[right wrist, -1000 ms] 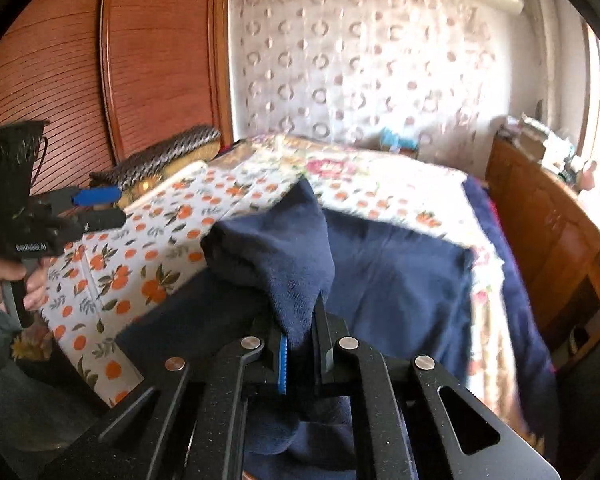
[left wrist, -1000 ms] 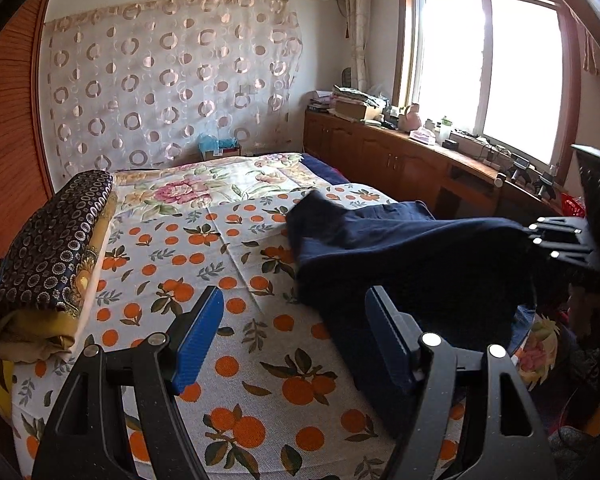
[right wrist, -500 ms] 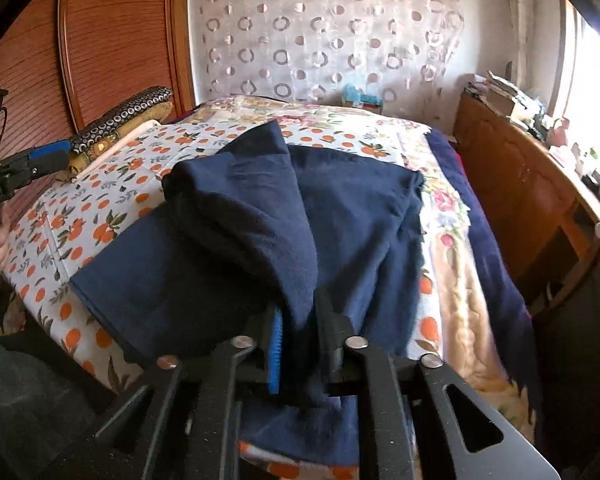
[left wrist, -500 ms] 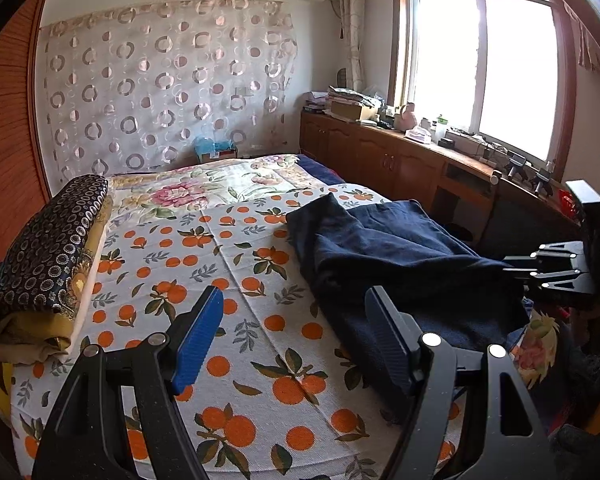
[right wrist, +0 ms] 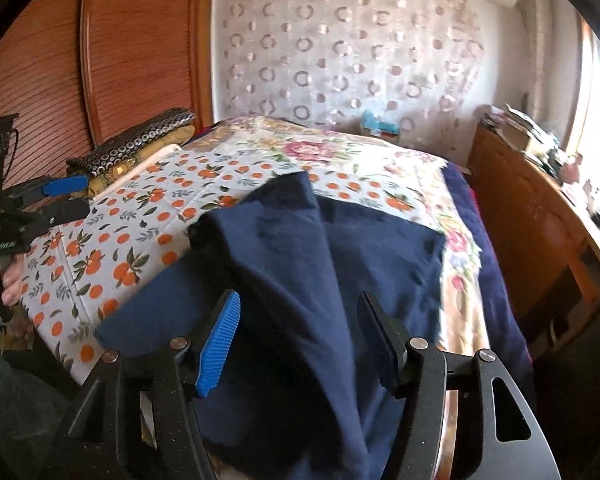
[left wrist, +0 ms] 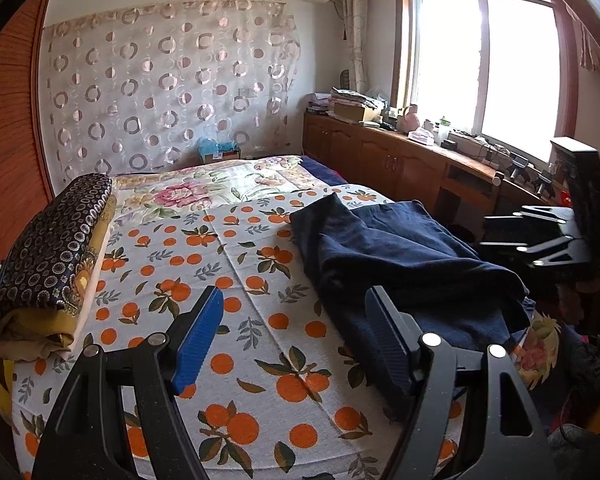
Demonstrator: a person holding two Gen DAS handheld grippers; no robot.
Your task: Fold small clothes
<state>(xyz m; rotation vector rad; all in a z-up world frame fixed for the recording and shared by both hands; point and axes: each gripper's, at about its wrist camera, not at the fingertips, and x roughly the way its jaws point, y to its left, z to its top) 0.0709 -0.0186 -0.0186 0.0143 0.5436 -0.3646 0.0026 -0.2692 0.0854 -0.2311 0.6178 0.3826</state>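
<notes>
A dark navy garment (left wrist: 400, 256) lies on the orange-print bedspread (left wrist: 220, 280), folded over itself with a raised ridge; it fills the middle of the right wrist view (right wrist: 300, 264). My left gripper (left wrist: 296, 332) is open and empty, above the bedspread to the left of the garment. My right gripper (right wrist: 300, 336) is open, its jaws on either side of the garment's fold without holding it. The right gripper also shows at the right of the left wrist view (left wrist: 496, 232). The left gripper shows at the left of the right wrist view (right wrist: 68, 196).
A stack of folded patterned bedding (left wrist: 48, 248) sits on the bed's left side. A floral quilt (left wrist: 204, 188) covers the far end. A wooden cabinet (left wrist: 400, 160) with clutter runs under the window at right. A wooden wall (right wrist: 100, 52) lies left.
My right gripper has opened and let go of the navy garment's fold, which has dropped onto the bed. The left gripper has stayed open and has barely moved.
</notes>
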